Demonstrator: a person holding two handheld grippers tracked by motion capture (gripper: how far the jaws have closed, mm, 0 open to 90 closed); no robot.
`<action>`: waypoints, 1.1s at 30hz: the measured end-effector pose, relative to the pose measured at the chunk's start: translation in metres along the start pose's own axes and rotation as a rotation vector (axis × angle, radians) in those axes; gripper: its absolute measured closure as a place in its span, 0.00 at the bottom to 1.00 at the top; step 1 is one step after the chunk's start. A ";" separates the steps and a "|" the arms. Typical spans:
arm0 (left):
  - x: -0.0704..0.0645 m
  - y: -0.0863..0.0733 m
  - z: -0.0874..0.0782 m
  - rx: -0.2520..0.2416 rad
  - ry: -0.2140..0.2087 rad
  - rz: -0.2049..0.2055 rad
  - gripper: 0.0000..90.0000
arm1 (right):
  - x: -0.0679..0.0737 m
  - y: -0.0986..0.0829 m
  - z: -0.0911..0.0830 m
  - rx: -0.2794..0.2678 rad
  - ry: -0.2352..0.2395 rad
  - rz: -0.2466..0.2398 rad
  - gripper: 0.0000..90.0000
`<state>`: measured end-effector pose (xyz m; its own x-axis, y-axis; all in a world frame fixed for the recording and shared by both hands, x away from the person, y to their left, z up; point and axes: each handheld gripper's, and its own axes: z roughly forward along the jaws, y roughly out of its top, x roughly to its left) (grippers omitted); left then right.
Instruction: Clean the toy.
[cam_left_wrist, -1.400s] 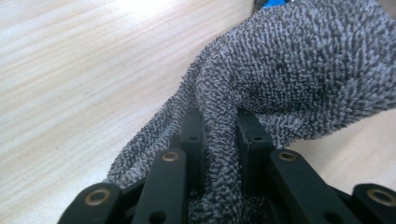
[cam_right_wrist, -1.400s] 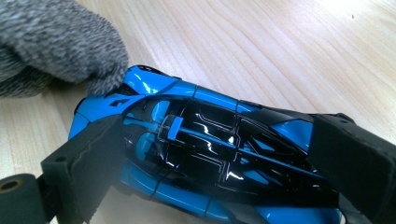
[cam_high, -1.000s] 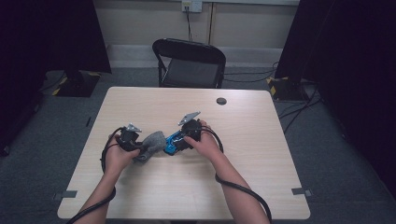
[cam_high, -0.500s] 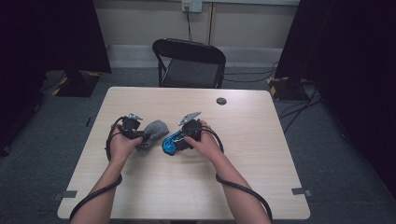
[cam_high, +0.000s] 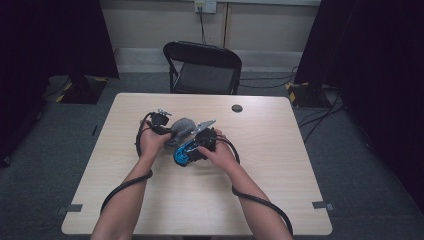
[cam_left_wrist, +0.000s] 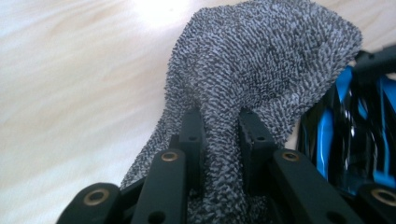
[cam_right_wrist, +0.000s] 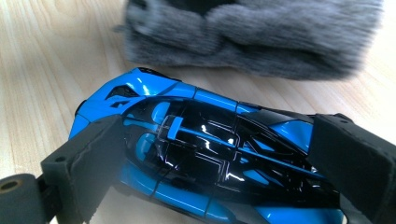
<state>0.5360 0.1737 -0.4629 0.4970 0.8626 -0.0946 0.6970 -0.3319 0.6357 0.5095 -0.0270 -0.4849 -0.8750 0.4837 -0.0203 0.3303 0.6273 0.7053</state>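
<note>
Left gripper (cam_left_wrist: 219, 140): jaws pinching cloth (cam_left_wrist: 261, 65), frame centre
Right gripper (cam_right_wrist: 210, 154): jaws clamping car (cam_right_wrist: 205, 154)
Advice: wipe gently, car held steady

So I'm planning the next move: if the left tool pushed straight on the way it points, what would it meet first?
The left tool is already shut on the grey cloth. Straight ahead, the cloth's bunched end would likely brush the blue toy car close beside it, though depth is hard to judge; otherwise only table.
</note>
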 end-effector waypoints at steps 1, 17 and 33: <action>-0.002 0.002 0.003 0.000 -0.002 -0.001 0.82 | 0.000 0.000 0.000 0.003 0.001 0.003 0.04; -0.008 -0.013 0.008 -0.055 -0.014 0.065 0.40 | -0.001 0.001 0.000 0.005 0.005 0.002 0.04; -0.023 -0.013 0.024 -0.016 -0.052 0.271 0.80 | -0.001 0.000 0.000 -0.002 0.004 0.001 0.04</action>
<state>0.5278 0.1490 -0.4870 0.6901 0.7225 0.0418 0.5269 -0.5411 0.6554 0.5099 -0.0275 -0.4851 -0.8761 0.4819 -0.0172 0.3302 0.6255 0.7069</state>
